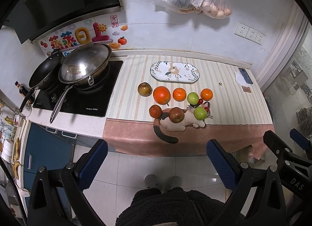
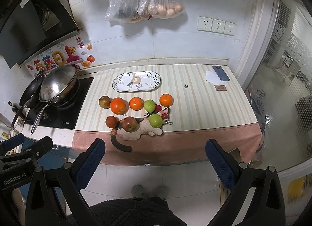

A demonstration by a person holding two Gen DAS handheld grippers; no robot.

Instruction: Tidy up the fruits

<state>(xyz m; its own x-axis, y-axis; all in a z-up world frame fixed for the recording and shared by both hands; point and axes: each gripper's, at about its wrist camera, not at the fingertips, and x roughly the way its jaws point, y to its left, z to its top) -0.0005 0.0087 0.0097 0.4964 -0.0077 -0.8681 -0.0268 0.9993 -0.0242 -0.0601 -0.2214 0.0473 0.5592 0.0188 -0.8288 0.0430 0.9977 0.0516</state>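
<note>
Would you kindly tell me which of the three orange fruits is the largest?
The big orange, second from the left in the back row; the two small mandarins to its right are clearly smaller.

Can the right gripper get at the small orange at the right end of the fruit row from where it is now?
Probably yes. The right gripper hangs open over the floor, holding nothing, and the small orange stands apart at the row's end; only a green apple is near.

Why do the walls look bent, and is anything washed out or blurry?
In the left wrist view, the fisheye lens bows the counter edge and darkens the corners; the pan lid catches glare, while the fruit stays sharp. In the right wrist view, the glass door curves strongly and shows reflections; the hanging bags cast soft shadows on the wall.
</note>
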